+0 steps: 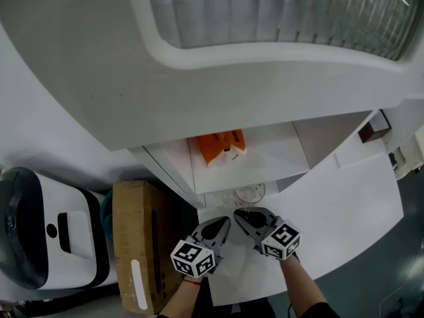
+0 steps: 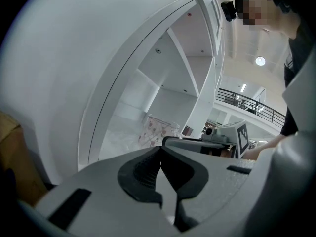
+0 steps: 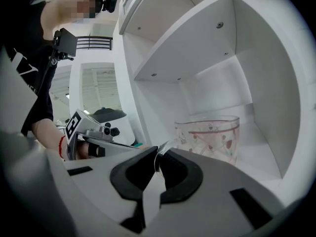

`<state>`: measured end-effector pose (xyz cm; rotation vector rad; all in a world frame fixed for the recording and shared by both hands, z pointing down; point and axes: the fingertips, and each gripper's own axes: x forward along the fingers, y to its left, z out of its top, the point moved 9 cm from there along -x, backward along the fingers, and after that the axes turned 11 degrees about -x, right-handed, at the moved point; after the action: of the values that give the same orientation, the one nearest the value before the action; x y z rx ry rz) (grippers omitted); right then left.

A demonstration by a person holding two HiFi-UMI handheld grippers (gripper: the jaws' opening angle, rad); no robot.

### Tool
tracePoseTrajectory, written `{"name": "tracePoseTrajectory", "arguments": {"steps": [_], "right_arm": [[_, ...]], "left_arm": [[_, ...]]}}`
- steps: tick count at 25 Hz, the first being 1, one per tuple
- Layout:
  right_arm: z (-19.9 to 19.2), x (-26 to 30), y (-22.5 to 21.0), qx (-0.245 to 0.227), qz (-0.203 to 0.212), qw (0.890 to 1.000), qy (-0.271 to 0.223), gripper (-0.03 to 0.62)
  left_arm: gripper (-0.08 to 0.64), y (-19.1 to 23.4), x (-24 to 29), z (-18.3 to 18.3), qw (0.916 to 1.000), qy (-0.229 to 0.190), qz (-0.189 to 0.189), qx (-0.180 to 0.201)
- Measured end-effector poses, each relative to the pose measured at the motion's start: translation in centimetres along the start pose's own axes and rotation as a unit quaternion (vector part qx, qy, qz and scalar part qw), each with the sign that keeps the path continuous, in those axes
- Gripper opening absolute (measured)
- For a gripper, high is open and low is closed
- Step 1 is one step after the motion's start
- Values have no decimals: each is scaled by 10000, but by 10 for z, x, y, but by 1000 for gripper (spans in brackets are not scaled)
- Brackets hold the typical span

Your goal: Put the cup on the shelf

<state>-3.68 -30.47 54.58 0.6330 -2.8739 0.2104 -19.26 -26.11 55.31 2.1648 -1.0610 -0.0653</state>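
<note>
Head view, claws: I see the left claw [image 1: 222,225] and the right claw [image 1: 244,218] side by side at lower centre. Their tips are close together and both point at the shelf [image 1: 265,152].
Head view, cup: the clear cup [image 1: 250,192] stands upright in the shelf's lower compartment, just above the claw tips in the frame. An orange box [image 1: 220,146] sits in the compartment further up.
Head view, surroundings: the white worktop [image 1: 351,197] is at the right and a cardboard box [image 1: 136,244] at the lower left.
Left gripper view, claw: the left claw [image 2: 161,149] is closed, pads together, with nothing between them. The patterned cup [image 2: 159,130] shows beyond it at frame centre, apart from the claw.
Right gripper view, claw: the right claw [image 3: 158,154] is closed and grips nothing. There is a small pale glint at its tips that I cannot identify.
Right gripper view, cup: the cup [image 3: 210,137] stands right of centre on the compartment floor. It is near the tips but free of them.
Task status: I judge the cup to be placed on the shelf, with neither claw holding it.
Risk, contact: both claws sit close in front of the cup, so a forward nudge or sideways sweep could strike its wall.
Risk, consequence: the cup looks light and stands near the shelf's front edge. A knock could tip it or roll it off.
</note>
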Motion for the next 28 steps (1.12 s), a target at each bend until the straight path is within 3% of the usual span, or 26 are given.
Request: {"name": "tracePoseTrajectory", "arguments": {"steps": [15, 28], "right_arm": [[-11, 12, -11, -446, -231, 9979, 401, 11], [-13, 2, -8, -169, -475, 9984, 237, 77]], "left_arm": [[8, 0, 2, -2, 10000, -5, 5, -47], [8, 0, 3, -5, 10000, 27, -17, -42]]}}
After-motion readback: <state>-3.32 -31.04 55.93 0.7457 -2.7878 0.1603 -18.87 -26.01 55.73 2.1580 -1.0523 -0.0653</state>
